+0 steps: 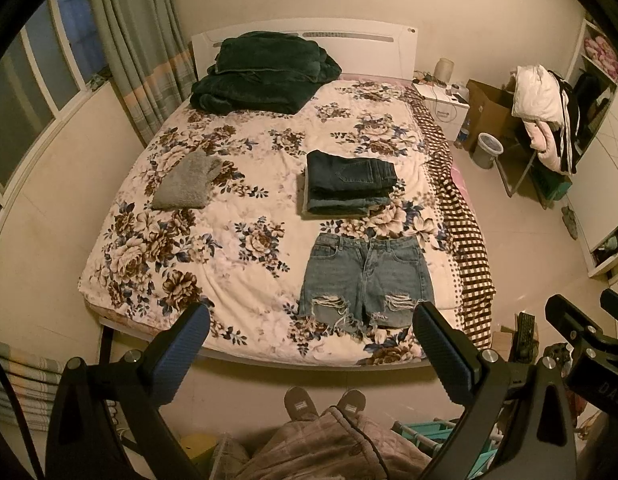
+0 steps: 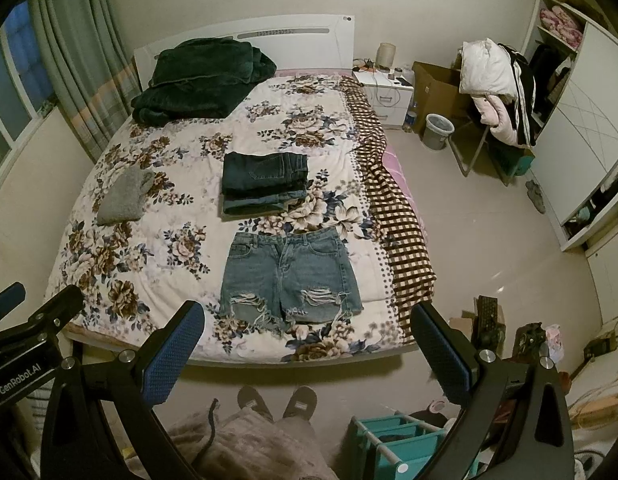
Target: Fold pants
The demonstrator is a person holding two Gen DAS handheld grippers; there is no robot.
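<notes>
Light blue ripped denim shorts (image 1: 367, 280) lie flat and unfolded near the foot of the floral bed (image 1: 245, 184), waistband away from me; they also show in the right wrist view (image 2: 287, 276). A stack of folded dark jeans (image 1: 349, 182) sits just beyond them, and shows in the right wrist view too (image 2: 263, 184). My left gripper (image 1: 311, 322) is open and empty, held high above the bed's foot. My right gripper (image 2: 309, 320) is open and empty, at a similar height to the right of the left one.
A folded grey fuzzy garment (image 1: 185, 182) lies on the bed's left side. A dark green blanket pile (image 1: 261, 74) sits by the headboard. A checked blanket (image 1: 465, 236) hangs off the right edge. A nightstand (image 2: 385, 94), bin (image 2: 437, 130) and clothes-covered chair (image 2: 497, 88) stand right.
</notes>
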